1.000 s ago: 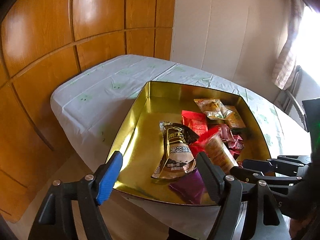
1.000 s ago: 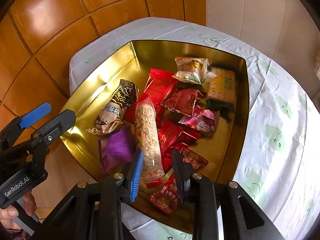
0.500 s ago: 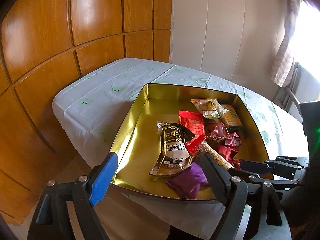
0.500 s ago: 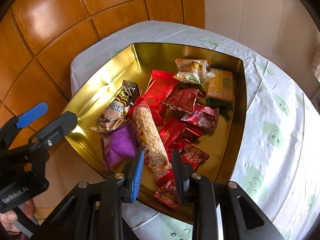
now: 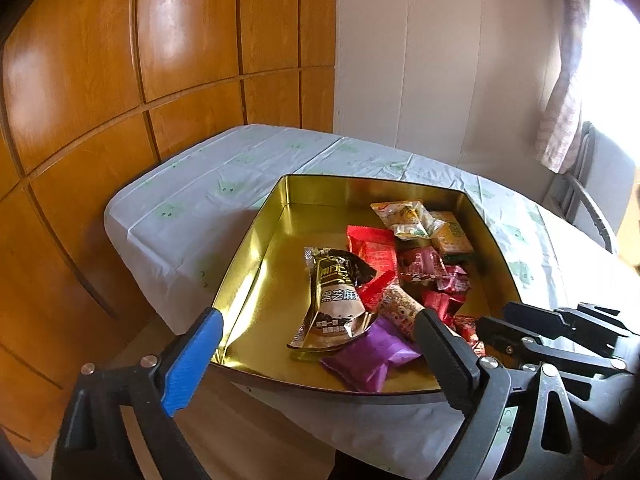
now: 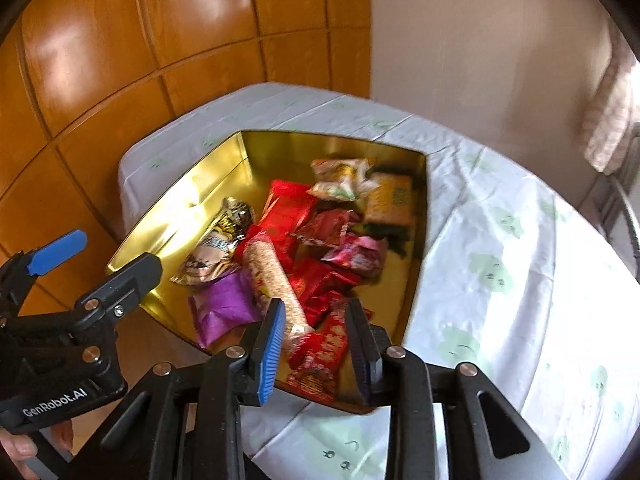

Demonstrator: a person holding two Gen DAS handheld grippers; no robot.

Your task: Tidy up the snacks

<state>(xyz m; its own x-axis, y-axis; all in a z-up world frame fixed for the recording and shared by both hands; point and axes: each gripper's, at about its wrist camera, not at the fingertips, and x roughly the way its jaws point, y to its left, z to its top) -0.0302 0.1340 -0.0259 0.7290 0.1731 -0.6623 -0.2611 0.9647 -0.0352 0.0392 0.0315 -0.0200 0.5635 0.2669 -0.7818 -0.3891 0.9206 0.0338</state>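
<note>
On white printed tablecloth (image 5: 192,208): one shiny gold metal tray (image 5: 256,276), holding crinkly foil snack packets (image 5: 420,268), one purple pouch (image 5: 372,354), one long grain bar (image 6: 270,276). Left gripper (image 5: 316,344) opening wide, wider than before, empty. Right gripper (image 6: 314,338) opening slightly, bar end between, apparently released.

A tin tray (image 5: 256,240) sits on the table (image 5: 192,208) at its near edge. The snack packets (image 5: 420,268) crowd its right half; a sesame bar packet (image 5: 336,300) lies left of them.
</note>
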